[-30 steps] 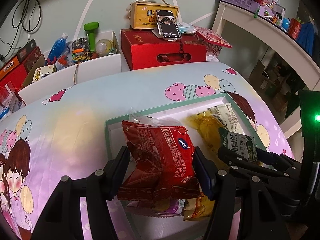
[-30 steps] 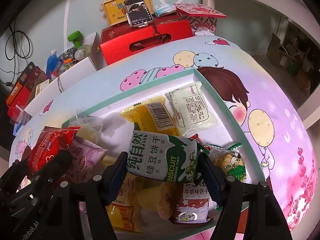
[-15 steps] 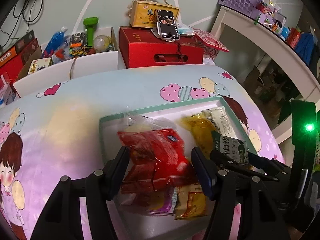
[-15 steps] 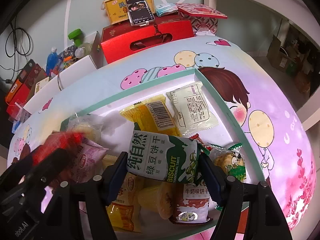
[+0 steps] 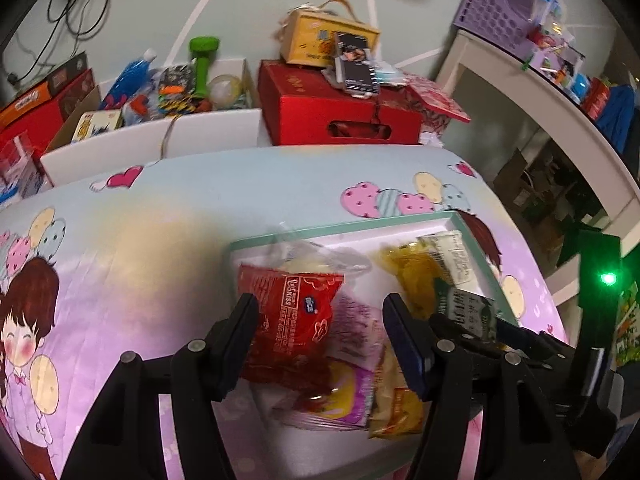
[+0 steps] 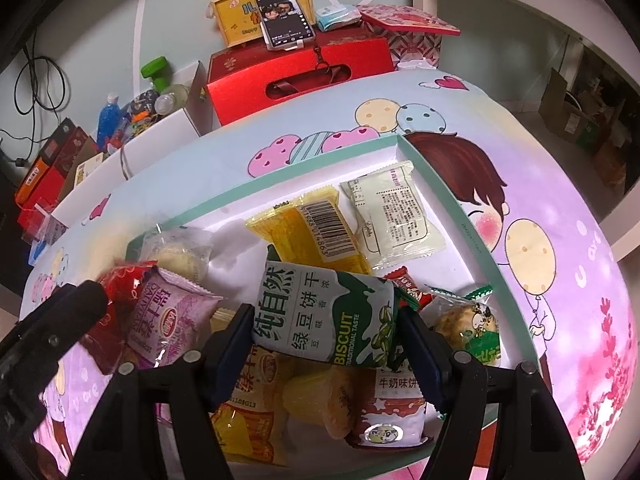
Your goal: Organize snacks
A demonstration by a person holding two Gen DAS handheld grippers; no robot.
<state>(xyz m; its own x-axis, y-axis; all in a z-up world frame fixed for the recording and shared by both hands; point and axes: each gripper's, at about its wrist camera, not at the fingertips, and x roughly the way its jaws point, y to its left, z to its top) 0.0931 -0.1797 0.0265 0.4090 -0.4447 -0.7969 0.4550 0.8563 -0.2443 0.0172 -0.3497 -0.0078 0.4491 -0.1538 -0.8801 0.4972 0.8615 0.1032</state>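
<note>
A white tray with a green rim [image 5: 344, 231] [image 6: 472, 224] lies on the cartoon tablecloth and holds several snack packs. My left gripper [image 5: 318, 316] is open; a red snack pack [image 5: 292, 312] lies in the tray at its left side, resting against the left finger and partly on a pink pack [image 5: 356, 332]. My right gripper [image 6: 326, 330] is shut on a green and white biscuit pack [image 6: 326, 314] and holds it above the tray's front; it also shows in the left wrist view [image 5: 466, 312]. A yellow pack [image 6: 312, 228] and a white pack [image 6: 394, 214] lie at the back.
A red gift box [image 6: 300, 76] with a yellow box and a phone [image 6: 286, 20] stands behind the table. A white bin with bottles and a green dumbbell [image 5: 204, 64] stands at back left. A white shelf [image 5: 540, 92] runs along the right.
My left gripper has opened and let go of the red snack pack, which dropped into the tray's left side. The right gripper still holds the biscuit pack in place.
</note>
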